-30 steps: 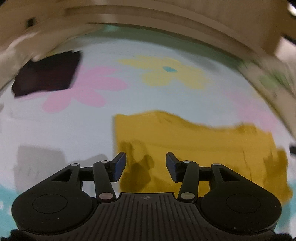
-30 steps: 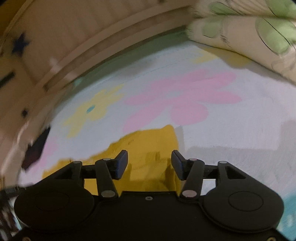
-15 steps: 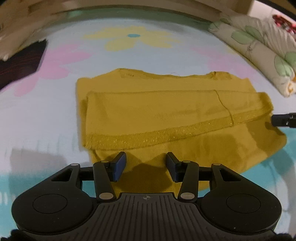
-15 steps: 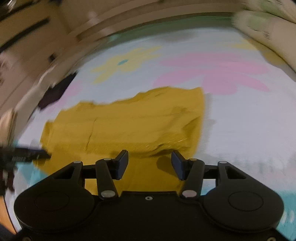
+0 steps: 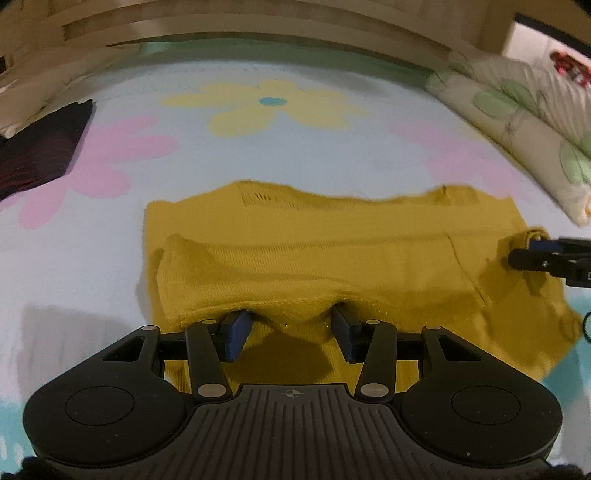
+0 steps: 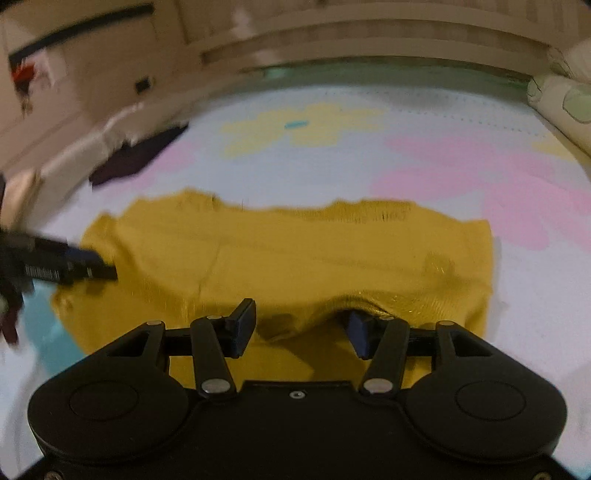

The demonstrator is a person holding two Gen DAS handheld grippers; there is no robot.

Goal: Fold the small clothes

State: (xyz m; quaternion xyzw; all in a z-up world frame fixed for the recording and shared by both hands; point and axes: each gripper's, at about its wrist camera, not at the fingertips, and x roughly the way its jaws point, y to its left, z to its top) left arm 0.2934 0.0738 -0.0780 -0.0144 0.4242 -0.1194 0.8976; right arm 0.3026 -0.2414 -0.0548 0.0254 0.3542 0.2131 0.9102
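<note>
You are in a home bedroom: a pale blue bedsheet printed with big pink and yellow flowers (image 5: 110,258), a pale leaf-patterned quilt (image 5: 517,110) bunched alongside, a slatted wooden bed frame (image 5: 258,22) behind.

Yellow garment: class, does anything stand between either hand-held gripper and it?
Nothing visible does. The left hand-held gripper and right hand-held gripper both already sit at the near folded edge of the yellow garment, jaws apart.

R tool (image 6: 301,328) jaws apart, at folded hem | yellow top (image 6: 295,254) flat on floral sheet (image 6: 461,122) | L tool (image 6: 74,267) at left
</note>
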